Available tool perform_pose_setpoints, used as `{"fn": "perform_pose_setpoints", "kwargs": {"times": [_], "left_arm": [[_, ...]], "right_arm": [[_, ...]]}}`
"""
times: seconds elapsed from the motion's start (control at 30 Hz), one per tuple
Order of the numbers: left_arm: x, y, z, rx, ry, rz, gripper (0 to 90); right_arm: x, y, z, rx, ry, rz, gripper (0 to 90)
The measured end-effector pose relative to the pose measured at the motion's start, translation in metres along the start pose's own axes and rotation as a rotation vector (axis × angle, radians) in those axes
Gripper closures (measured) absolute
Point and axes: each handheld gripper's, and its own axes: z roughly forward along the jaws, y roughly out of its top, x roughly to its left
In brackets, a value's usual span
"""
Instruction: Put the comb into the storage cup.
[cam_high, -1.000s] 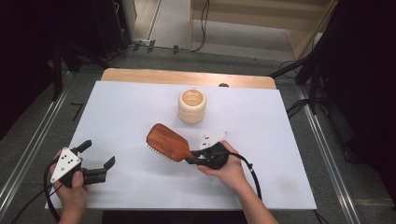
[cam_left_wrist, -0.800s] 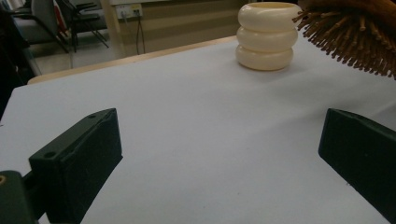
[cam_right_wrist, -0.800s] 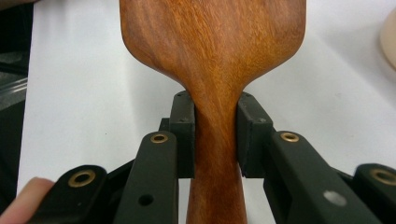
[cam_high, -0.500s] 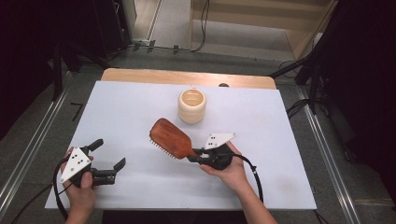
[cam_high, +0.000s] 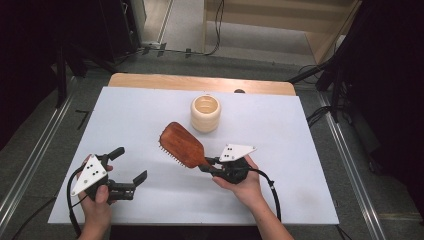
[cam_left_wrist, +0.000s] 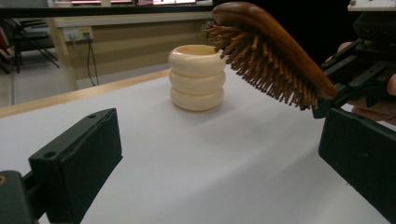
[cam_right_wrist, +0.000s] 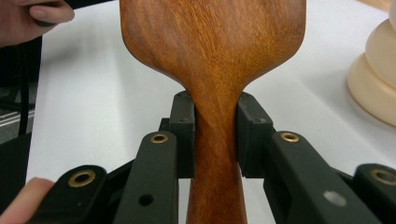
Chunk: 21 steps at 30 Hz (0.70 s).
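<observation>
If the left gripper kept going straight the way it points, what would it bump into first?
Probably the hairbrush, held up by the right gripper. The left gripper is open; depth is unclear.

Right gripper (cam_right_wrist: 215, 140) fingers (cam_right_wrist: 184, 135) clamp wooden hairbrush (cam_right_wrist: 212, 42) handle; cream holder (cam_right_wrist: 376, 74) beside.

The hairbrush (cam_high: 181, 144) has a reddish-brown wood back with visible grain and tan bristles. The ribbed cup (cam_high: 205, 113) is cream. The counter (cam_high: 300, 150) is white, its far edge light wood. Each hand-held gripper is black.
</observation>
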Motion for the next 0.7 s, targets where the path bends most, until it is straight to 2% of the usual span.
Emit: {"fn": "perform_pose_setpoints", "kwargs": {"times": [0.37, 0.6, 0.7], "left_arm": [[-0.014, 0.016, 0.021, -0.016, -0.066, -0.016, 0.0], [-0.022, 0.026, 0.035, -0.026, -0.092, -0.021, 0.0], [-0.027, 0.032, 0.044, -0.032, -0.109, -0.03, 0.0]], "right_arm": [[0.006, 0.0, -0.001, -0.031, -0.001, -0.002, 69.6], [0.01, 0.001, -0.005, -0.081, -0.024, -0.025, 69.6], [0.011, 0.001, -0.007, -0.097, -0.026, -0.02, 69.6]]}}
